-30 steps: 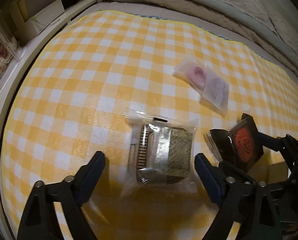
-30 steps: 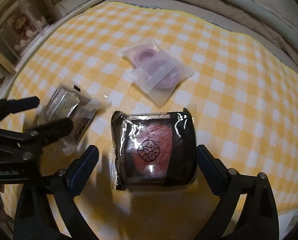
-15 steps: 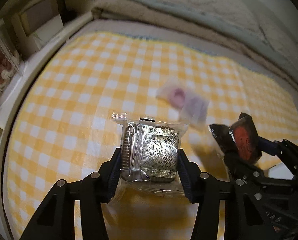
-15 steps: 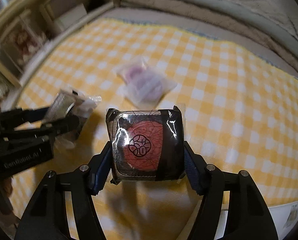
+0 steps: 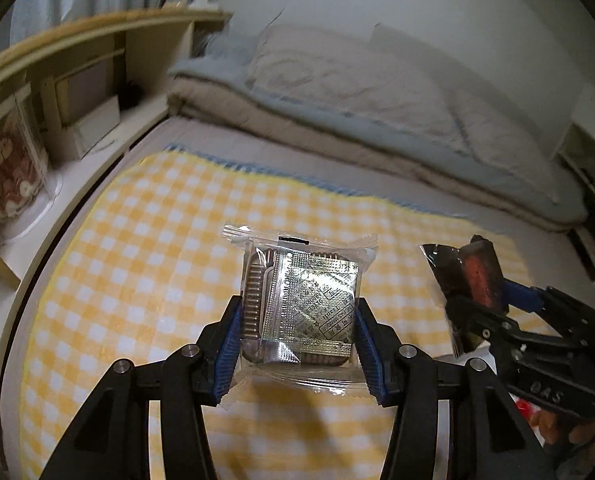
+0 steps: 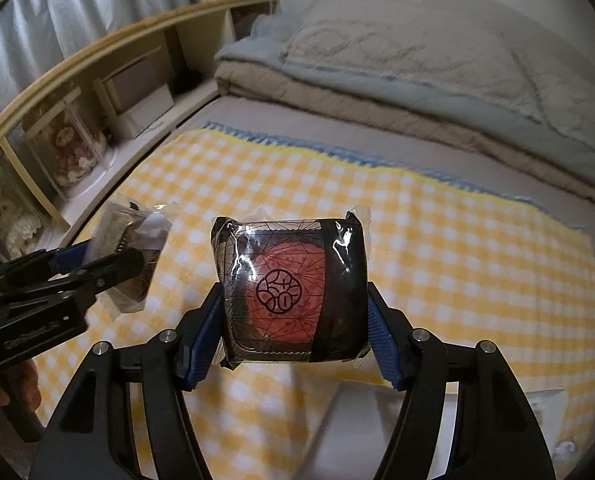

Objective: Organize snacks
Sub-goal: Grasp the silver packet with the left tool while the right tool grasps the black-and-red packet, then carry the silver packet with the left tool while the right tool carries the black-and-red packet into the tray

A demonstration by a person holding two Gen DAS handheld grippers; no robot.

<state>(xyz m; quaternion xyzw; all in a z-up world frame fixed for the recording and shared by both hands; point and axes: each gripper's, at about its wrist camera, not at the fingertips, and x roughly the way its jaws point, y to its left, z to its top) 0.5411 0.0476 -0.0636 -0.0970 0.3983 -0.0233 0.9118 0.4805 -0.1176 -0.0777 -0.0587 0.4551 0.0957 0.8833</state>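
My left gripper (image 5: 297, 344) is shut on a silver foil snack packet in clear wrap (image 5: 301, 300), its blue pads pressing both sides, held up above the yellow checked cloth (image 5: 137, 260). My right gripper (image 6: 297, 320) is shut on a black packet with a red centre (image 6: 293, 284), also lifted off the cloth. In the right wrist view, the left gripper (image 6: 97, 264) and its foil packet (image 6: 137, 232) are at the left. In the left wrist view, the right gripper (image 5: 481, 300) and the red packet (image 5: 473, 276) are at the right. The pink packet is hidden.
Folded bedding (image 5: 337, 112) lies beyond the cloth's far edge. A wooden shelf unit (image 5: 77, 92) with boxes and a plush toy in a clear case (image 5: 5, 176) runs along the left. A white box (image 6: 377, 420) sits below the right gripper near the cloth's front edge.
Both grippers closed on their packets and rose off the cloth with them. The views tilted up, so the bedding and shelf show more and the pink packet has dropped from sight.
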